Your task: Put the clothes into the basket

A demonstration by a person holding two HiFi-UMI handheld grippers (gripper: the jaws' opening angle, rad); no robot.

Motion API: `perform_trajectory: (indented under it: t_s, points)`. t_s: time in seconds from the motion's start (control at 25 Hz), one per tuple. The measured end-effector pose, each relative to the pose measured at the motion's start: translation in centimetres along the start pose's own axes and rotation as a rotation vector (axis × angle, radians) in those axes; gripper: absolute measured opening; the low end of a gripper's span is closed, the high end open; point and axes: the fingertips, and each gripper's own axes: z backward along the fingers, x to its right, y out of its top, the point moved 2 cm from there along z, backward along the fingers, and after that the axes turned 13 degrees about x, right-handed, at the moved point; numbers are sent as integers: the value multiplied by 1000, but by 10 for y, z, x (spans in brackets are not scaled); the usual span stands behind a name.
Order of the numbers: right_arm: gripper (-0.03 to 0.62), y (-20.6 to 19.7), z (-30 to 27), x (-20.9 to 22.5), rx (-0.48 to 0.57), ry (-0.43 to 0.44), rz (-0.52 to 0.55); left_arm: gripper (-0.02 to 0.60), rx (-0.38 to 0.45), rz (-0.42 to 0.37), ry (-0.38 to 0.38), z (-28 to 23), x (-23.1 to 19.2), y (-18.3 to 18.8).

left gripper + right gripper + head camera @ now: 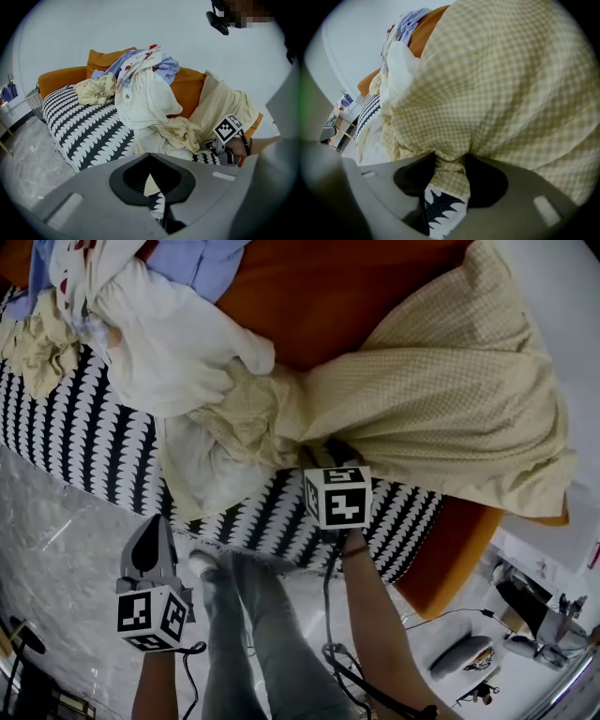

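Orange sofa [328, 296] with a black-and-white throw [75, 437] carries the pile. The right gripper [449, 180] has its fingers pinching a fold of the cream checked garment [501, 84], whose bulk sits just above them. The left gripper [150, 554] hangs well aside, fingers pressed together, empty. Best to lift high and slowly, so the cloth peels free of the white clothes [178, 343] tangled beside the fingers

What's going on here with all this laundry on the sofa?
A person stands at a sofa piled with clothes, a handheld gripper in each hand. The right gripper pinches a fold of the yellow checked garment lying on the seat. The left gripper hangs shut and empty in front of the sofa.
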Motion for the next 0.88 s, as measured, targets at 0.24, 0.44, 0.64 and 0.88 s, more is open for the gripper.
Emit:
perform_trajectory:
  t_s: [0.24,0.44,0.64,0.88]
  points:
    - [114,8,1,-32,-36,34,-6,-2,13,14,0,18,-15,4]
    - [66,7,4,-34,-23,25,-38,-2,35,5,0,27,-14,9]
    - [49,12,36,-41,7,16,-77,-2,73,11,26,45,-14,31]
    - [49,40,109,-69,58,40,-77,-2,145,12,-9,71,-1,79]
